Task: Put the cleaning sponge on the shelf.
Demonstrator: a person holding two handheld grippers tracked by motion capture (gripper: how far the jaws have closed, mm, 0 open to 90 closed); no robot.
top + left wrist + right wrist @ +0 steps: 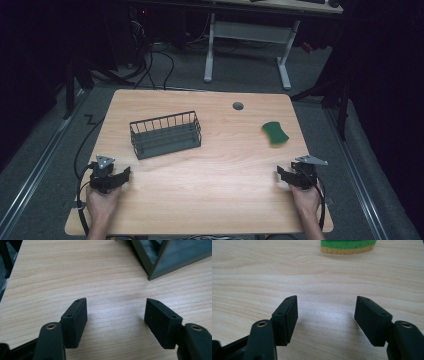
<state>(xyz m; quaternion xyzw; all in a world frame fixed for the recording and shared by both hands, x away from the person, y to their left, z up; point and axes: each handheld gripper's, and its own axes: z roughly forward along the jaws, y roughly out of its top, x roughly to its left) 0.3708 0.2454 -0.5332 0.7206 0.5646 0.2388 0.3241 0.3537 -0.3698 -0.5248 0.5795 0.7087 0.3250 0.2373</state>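
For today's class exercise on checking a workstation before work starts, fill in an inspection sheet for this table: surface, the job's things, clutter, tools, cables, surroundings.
Surface: light wooden table, grommet hole near far edge.
Job's things: green sponge with a yellow underside, lying flat at right; dark wire basket upright left of centre, nothing seen inside.
Clutter: nothing seen.
Tools: left tool and right tool rest at the near corners, jaws apart, nothing between them.
Cables: black cable trails off left edge; another by right hand.
Surroundings: grey floor, white desk frame beyond, dark room.
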